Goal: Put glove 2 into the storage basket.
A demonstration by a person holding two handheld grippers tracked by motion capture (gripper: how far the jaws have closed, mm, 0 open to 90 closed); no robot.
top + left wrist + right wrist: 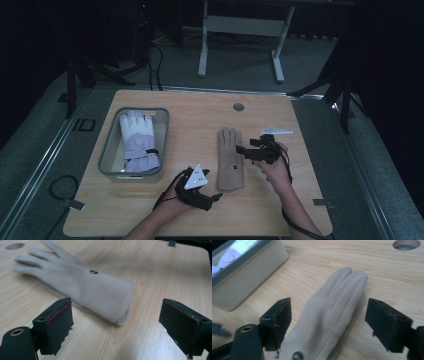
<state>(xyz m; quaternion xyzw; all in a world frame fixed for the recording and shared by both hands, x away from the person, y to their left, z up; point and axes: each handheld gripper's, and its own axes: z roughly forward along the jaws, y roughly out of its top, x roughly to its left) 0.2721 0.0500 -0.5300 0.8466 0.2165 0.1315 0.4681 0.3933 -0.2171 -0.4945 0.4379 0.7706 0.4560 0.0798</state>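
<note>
A beige glove point(230, 159) lies flat on the wooden table, fingers pointing to the far side, cuff toward me. My left gripper point(216, 197) is open just left of the cuff; in the left gripper view the cuff point(117, 302) lies ahead between the jaws. My right gripper point(241, 151) is open at the glove's right edge, and in the right gripper view the glove point(329, 315) lies between its jaws, small dark button point(297, 355) near the bottom. Neither holds anything.
A grey bin point(111, 145) at the table's left holds a white and lilac glove point(137, 140). A round cable hole point(238, 107) sits near the far edge. A small white flat piece point(276, 131) lies right of the right gripper.
</note>
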